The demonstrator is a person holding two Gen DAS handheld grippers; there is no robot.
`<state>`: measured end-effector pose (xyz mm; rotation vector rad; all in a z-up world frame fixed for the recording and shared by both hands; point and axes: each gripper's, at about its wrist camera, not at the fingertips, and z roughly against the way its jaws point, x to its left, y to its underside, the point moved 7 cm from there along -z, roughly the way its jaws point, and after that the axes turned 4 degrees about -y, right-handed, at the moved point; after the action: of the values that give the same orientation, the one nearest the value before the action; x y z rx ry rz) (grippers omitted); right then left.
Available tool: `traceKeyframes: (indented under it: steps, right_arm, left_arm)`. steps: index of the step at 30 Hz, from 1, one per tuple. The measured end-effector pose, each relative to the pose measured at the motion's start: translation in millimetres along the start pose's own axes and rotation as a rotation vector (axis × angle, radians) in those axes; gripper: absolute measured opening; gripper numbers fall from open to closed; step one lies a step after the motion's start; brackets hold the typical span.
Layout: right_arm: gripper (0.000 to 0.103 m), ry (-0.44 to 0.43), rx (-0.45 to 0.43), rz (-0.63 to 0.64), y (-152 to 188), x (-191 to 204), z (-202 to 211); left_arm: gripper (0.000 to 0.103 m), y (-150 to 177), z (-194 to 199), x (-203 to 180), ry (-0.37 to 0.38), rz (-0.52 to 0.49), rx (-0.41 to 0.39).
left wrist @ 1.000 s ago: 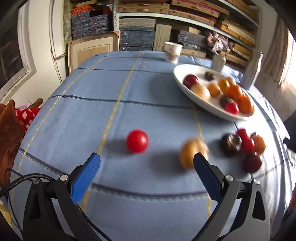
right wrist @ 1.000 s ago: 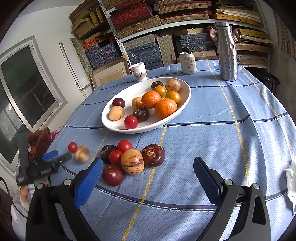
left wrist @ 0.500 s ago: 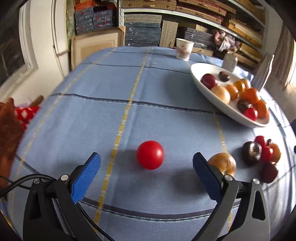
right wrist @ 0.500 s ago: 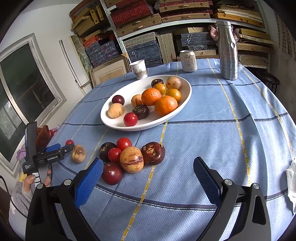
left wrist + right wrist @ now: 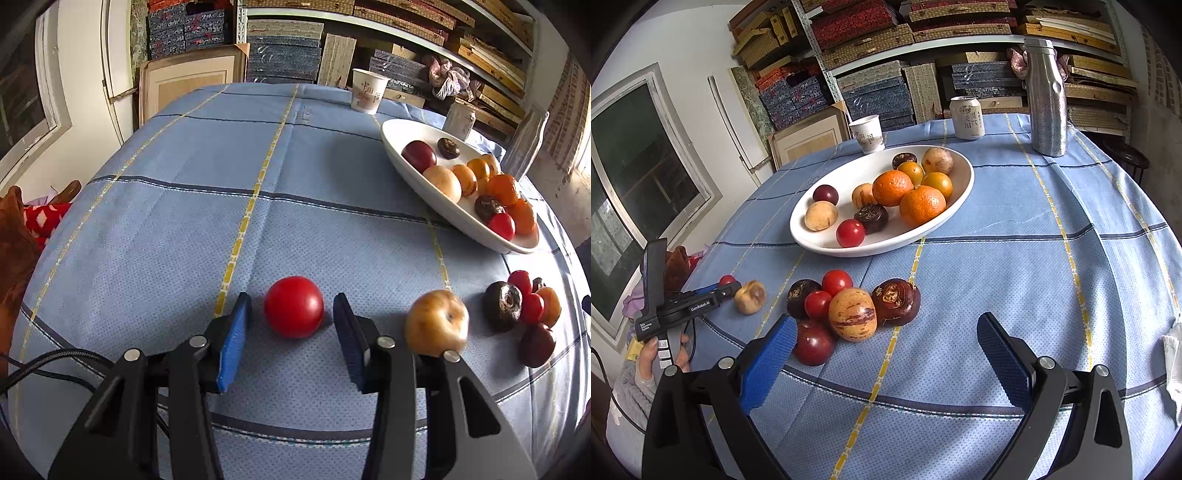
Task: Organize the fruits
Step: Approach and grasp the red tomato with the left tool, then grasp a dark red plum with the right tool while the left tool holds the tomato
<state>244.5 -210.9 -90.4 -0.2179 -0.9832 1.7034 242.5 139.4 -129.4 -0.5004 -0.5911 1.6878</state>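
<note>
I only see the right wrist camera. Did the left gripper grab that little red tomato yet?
Observer: Not yet. The left wrist view shows the left gripper with its jaws just closing around the red tomato, a gap on each side.
Child: Is the tan fruit in there too?
Observer: No. The tan fruit lies outside the jaws, on the tomato's right in that view.

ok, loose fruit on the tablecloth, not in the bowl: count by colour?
Red fruit: 3
Tan fruit: 2
Dark fruit, brown or maroon: 3
Total: 8
</note>
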Motion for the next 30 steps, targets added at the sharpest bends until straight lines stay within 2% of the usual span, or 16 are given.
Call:
traceKeyframes:
  steps: [3, 8, 15, 20, 22, 25, 30]
  right_arm:
    - [0.099, 0.000, 0.006, 0.006, 1, 1, -1]
    - [0.099, -0.001, 0.024, 0.017, 4, 3, -5]
    - [0.097, -0.033, 0.046, 0.141, 16, 32, -12]
    - [0.058, -0.040, 0.105, 0.235, 34, 59, -27]
    - [0.055, -0.044, 0.138, 0.245, 38, 63, -34]
    - [0.042, -0.064, 0.180, 0.227, 42, 65, -42]
    - [0.042, -0.065, 0.198, 0.185, 36, 68, -56]
  left_arm:
    - [0.043, 0, 0, -5, 0.005, -0.018, -0.005]
    - [0.029, -1, 1, -4, 0.026, -0.010, -0.009]
    - [0.029, -1, 2, -7, 0.023, -0.021, -0.012]
    - [0.029, -1, 1, -7, 0.023, -0.017, -0.010]
    - [0.029, -1, 1, -7, 0.024, -0.015, -0.009]
    - [0.029, 0, 1, -7, 0.023, -0.015, -0.009]
    - [0.029, 0, 1, -7, 0.024, -0.015, -0.009]
